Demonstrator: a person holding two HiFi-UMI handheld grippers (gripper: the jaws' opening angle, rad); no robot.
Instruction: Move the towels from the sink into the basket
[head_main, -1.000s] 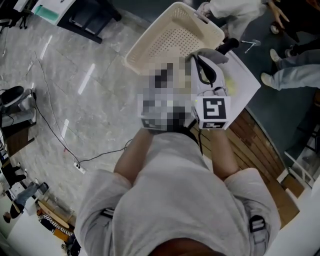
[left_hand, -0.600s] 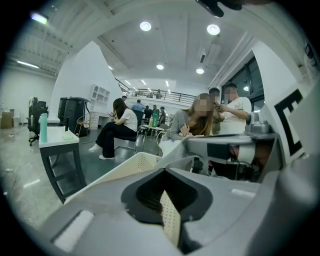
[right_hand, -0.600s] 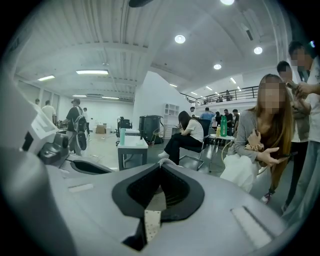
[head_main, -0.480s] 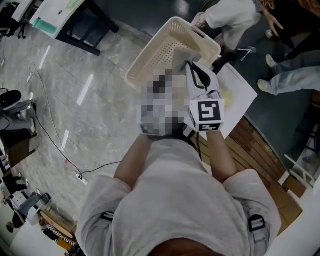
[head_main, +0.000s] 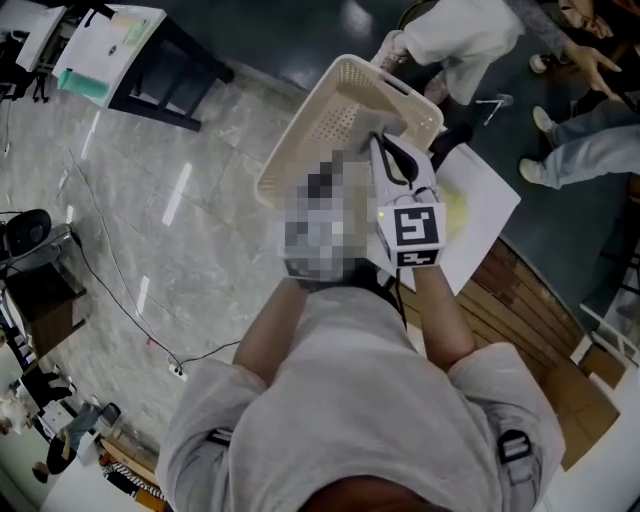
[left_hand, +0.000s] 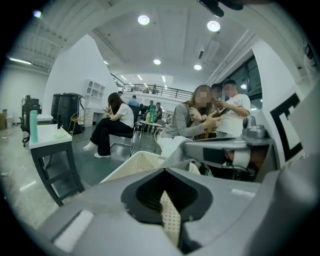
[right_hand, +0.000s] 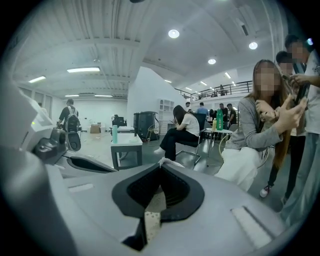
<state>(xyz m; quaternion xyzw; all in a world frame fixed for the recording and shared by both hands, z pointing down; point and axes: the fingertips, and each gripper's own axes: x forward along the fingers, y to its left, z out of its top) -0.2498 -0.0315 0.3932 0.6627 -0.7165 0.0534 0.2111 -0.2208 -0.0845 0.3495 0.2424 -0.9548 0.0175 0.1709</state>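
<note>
Lower in head view than a second ago, basket (head_main: 335, 115) held above floor (head_main: 150, 200); left gripper (left_hand: 165, 172) and right gripper (right_hand: 160, 170) fingers each pinching its perforated wall.

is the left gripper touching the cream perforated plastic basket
Touching. The left gripper view shows the left gripper with its jaws shut on a strip of the wall of the cream perforated plastic basket, pinched between them.
</note>
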